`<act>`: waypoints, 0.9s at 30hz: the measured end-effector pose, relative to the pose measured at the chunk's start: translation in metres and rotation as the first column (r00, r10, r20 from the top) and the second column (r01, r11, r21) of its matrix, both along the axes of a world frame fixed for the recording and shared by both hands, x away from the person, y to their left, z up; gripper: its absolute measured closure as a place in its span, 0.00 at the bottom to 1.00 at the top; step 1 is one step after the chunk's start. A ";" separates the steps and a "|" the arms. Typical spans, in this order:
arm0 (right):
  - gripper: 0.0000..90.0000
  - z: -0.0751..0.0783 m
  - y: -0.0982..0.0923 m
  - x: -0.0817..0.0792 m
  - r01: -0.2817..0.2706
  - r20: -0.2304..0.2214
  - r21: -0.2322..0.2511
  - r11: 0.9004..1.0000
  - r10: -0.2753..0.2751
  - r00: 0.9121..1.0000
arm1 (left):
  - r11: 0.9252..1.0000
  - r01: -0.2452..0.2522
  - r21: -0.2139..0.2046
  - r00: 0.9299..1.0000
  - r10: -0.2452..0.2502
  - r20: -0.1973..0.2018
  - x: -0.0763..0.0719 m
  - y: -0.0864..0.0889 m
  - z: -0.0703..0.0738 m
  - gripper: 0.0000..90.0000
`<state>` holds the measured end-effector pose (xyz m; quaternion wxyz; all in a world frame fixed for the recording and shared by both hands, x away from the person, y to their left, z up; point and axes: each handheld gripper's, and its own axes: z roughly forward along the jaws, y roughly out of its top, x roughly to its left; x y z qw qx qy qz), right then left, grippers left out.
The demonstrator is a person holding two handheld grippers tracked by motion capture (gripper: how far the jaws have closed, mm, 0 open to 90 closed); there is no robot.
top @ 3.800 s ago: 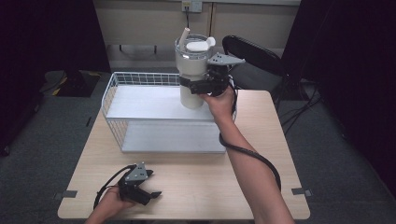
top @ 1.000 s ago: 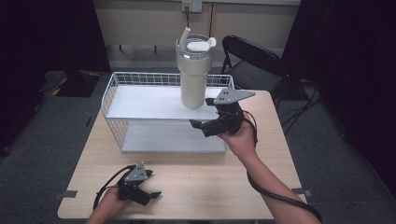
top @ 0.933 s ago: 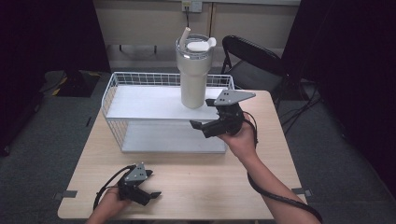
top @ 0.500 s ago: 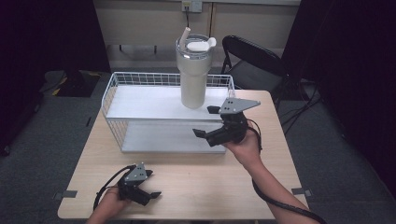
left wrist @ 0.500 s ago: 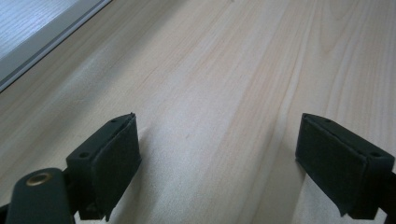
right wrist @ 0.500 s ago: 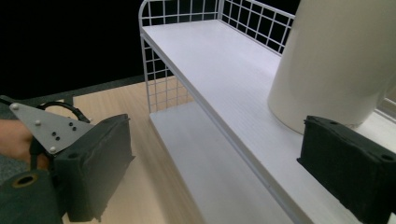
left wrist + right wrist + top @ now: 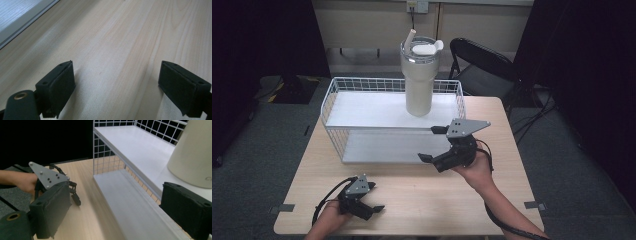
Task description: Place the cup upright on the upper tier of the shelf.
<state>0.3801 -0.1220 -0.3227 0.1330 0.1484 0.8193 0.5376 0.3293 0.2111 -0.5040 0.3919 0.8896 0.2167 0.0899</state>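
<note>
A tall cream tumbler [image 7: 418,82] with a lid and straw stands upright on the top shelf of a white wire rack [image 7: 362,111]. Its base shows at the right in the right gripper view [image 7: 195,155]. My right gripper [image 7: 431,144] hovers open in front of the rack's right end, below and clear of the tumbler, with nothing between its jaws [image 7: 117,207]. My left gripper [image 7: 375,196] rests open on the wooden table [image 7: 432,200] near the front left edge, and its jaws [image 7: 117,85] frame bare wood. It also shows beyond the right gripper's left jaw [image 7: 50,180].
The rack's lower shelf [image 7: 135,205] lies just ahead of the right gripper. A black folding chair [image 7: 482,65] stands behind the table's right corner, and a cabinet [image 7: 362,25] runs along the back. Bare wood lies between the two grippers.
My right gripper, which was on the tumbler on the top shelf, has let go and drawn back and down toward the person. The tumbler stays upright. The left gripper has not moved.
</note>
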 end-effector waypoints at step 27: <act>0.09 -0.057 -0.035 -0.024 -0.038 -0.057 0.004 0.999 0.038 0.998 | 1.000 -0.002 0.000 1.000 0.002 0.000 0.000 0.000 0.000 0.14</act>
